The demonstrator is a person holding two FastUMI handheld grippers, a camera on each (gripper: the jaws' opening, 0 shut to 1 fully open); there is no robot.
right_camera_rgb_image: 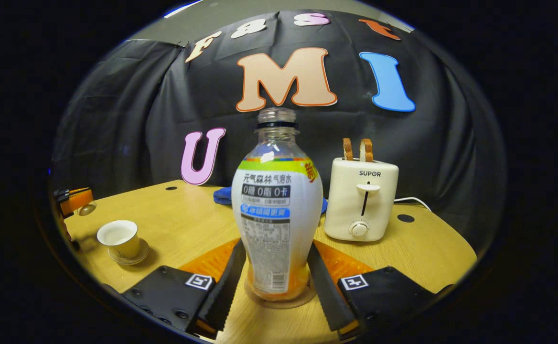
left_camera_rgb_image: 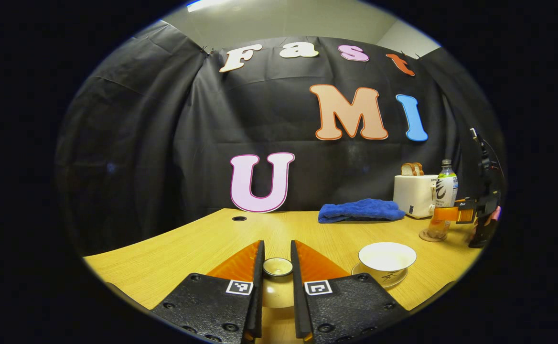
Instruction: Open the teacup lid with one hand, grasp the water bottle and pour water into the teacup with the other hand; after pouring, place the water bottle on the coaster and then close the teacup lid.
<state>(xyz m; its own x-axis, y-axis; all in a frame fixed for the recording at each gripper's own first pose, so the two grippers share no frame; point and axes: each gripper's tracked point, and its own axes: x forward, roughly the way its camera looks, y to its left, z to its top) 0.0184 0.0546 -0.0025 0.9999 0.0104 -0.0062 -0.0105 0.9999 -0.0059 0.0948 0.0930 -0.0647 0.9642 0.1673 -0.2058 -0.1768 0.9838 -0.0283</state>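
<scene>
Left gripper view: left gripper (left_camera_rgb_image: 277, 279) pinches the lid (left_camera_rgb_image: 277, 267). Right gripper (right_camera_rgb_image: 275, 282) stands around the bottle (right_camera_rgb_image: 276, 210) on the coaster (right_camera_rgb_image: 279, 302); contact unclear.

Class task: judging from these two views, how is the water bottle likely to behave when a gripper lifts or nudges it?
The water bottle is tall with a narrow base on the coaster, so it may tip if nudged high. Little liquid shows at the bottom, so it is probably light. It has no cap, so tilting could spill it.
</scene>
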